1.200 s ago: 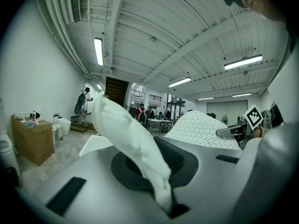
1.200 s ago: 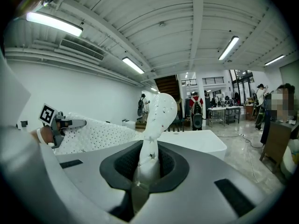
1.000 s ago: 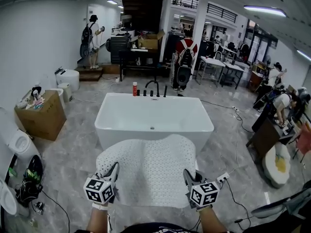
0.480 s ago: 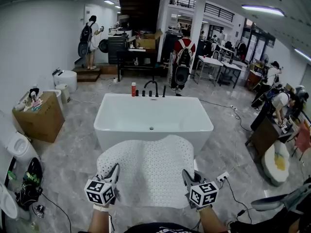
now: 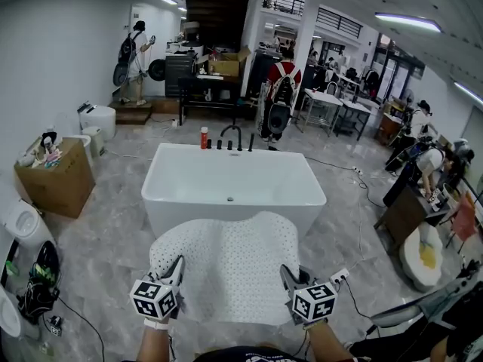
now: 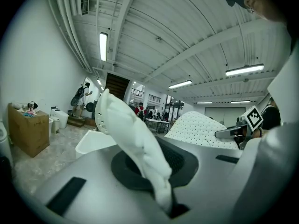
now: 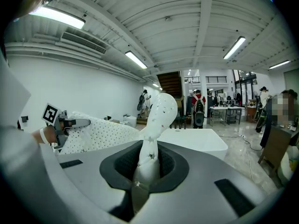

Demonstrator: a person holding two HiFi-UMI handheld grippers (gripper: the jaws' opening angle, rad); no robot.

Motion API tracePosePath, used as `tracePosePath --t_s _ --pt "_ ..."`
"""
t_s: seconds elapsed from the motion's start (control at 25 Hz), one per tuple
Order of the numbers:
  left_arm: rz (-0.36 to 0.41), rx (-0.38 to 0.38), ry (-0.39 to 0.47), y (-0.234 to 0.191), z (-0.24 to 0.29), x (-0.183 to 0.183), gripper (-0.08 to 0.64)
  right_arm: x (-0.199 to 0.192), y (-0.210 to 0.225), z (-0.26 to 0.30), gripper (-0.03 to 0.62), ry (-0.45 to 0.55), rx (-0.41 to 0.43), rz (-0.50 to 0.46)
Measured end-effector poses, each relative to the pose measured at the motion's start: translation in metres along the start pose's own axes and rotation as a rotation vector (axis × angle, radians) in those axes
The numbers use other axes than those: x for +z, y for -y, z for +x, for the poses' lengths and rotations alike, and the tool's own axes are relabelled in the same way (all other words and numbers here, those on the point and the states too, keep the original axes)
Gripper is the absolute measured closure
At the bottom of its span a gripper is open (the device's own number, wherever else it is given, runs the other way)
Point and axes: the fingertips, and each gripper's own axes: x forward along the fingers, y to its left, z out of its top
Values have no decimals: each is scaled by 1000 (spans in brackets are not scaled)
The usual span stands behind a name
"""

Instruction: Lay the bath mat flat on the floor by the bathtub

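Note:
A white perforated bath mat (image 5: 226, 266) hangs spread in the air between my two grippers, in front of the white bathtub (image 5: 230, 187). My left gripper (image 5: 175, 266) is shut on the mat's near left corner; that corner shows bunched between its jaws as the mat (image 6: 135, 143) in the left gripper view. My right gripper (image 5: 288, 275) is shut on the near right corner, where the mat (image 7: 154, 125) is pinched and curls upward. The mat's far edge droops toward the tub's near wall.
A cardboard box (image 5: 53, 179) and toilets (image 5: 23, 225) stand at the left. A power strip with cable (image 5: 339, 276) lies on the marble floor right of the mat. People stand at the back and at the right by tables. A black faucet (image 5: 232, 136) sits behind the tub.
The view has shifted slightly; the mat and both grippers hold nearly the same place, still raised in front of the tub.

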Motion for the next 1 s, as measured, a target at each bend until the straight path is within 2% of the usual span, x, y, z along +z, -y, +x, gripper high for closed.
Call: tracePosePath --t_s 0.56,1.0 --pt "2 11 -7 -4 -5 0 537 2 -6 6 546 -11 23 -12" --pt "22 49 -22 -8 27 12 537 10 29 35 546 9 46 25"
